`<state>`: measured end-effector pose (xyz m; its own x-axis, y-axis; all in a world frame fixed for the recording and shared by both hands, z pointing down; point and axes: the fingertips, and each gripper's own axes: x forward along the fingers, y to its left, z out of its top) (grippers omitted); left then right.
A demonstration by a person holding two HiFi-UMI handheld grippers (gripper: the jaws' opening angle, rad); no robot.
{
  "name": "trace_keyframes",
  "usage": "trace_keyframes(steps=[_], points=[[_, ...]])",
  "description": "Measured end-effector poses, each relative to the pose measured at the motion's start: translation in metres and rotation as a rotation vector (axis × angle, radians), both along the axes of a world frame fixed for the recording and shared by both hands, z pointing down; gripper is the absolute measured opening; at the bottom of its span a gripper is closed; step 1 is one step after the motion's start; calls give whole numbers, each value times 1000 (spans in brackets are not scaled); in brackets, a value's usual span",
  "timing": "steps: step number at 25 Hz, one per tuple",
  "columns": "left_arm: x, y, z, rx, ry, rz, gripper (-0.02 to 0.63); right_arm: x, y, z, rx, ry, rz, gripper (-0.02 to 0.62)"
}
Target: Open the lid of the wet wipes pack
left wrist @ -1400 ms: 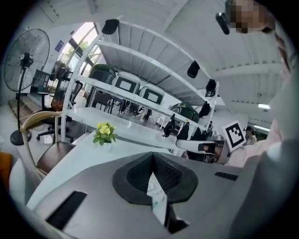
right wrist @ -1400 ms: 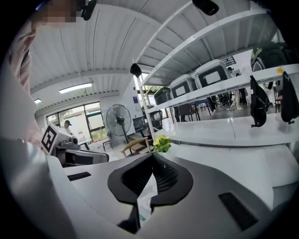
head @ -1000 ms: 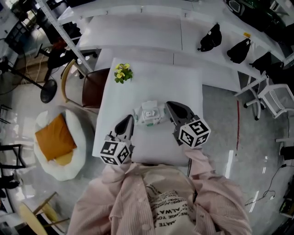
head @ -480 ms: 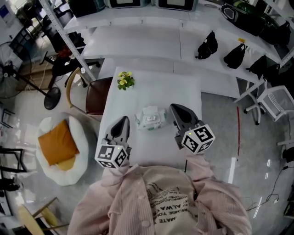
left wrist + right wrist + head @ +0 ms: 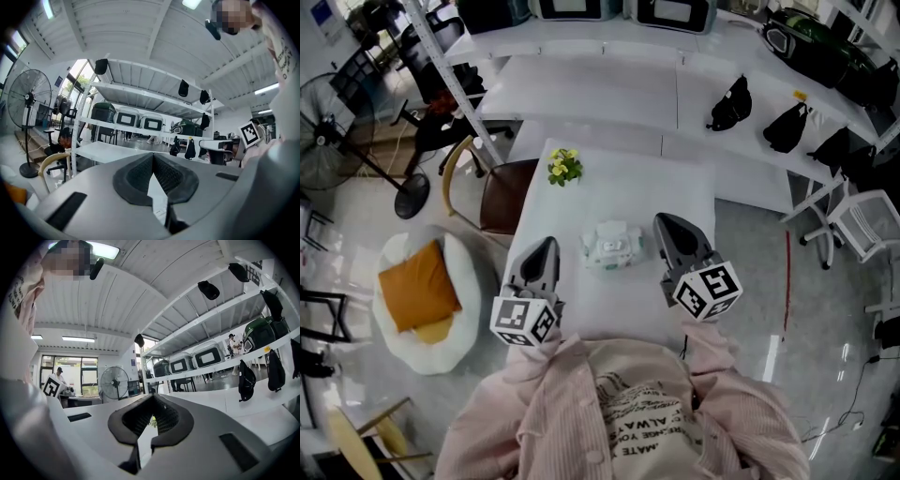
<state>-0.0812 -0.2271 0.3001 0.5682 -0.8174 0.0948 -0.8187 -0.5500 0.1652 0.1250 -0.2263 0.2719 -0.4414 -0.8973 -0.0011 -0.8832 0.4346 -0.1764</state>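
Note:
The wet wipes pack (image 5: 614, 245) is white with a rectangular lid on top and lies in the middle of the white table (image 5: 609, 187). The lid looks flat on the pack. My left gripper (image 5: 545, 247) hangs to the pack's left and my right gripper (image 5: 665, 223) to its right, both apart from it. In the left gripper view the left gripper (image 5: 153, 157) has its jaws shut with nothing between them. The right gripper (image 5: 153, 398) is shut and empty too. Both gripper views look level over the table at shelves, so the pack is hidden there.
A small pot of yellow flowers (image 5: 564, 167) stands at the table's far left corner. A brown chair (image 5: 499, 193) is at the table's left side, beside a white floor cushion with an orange pillow (image 5: 412, 289). Black bags (image 5: 730, 101) lie on the counter behind.
Both grippers have risen a little beside the pack and stayed shut. The pack has not moved on the table.

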Motion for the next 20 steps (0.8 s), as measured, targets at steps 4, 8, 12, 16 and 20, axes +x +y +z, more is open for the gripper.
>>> trace_keyframes(steps=[4, 8, 12, 16, 20], points=[[-3, -3, -1, 1, -4, -12, 0, 3, -3, 2, -8, 8, 11, -2], [-6, -4, -2, 0, -3, -18, 0, 5, -2, 4, -14, 16, 29, -2], [-10, -6, -1, -2, -4, -27, 0, 8, -2, 6, -16, 27, 49, -2], [-17, -8, 1, -3, -14, -40, 0, 11, -1, 7, -14, 47, 75, -2], [-24, -11, 2, -7, -16, -54, 0, 11, -3, 9, -13, 64, 93, -2]])
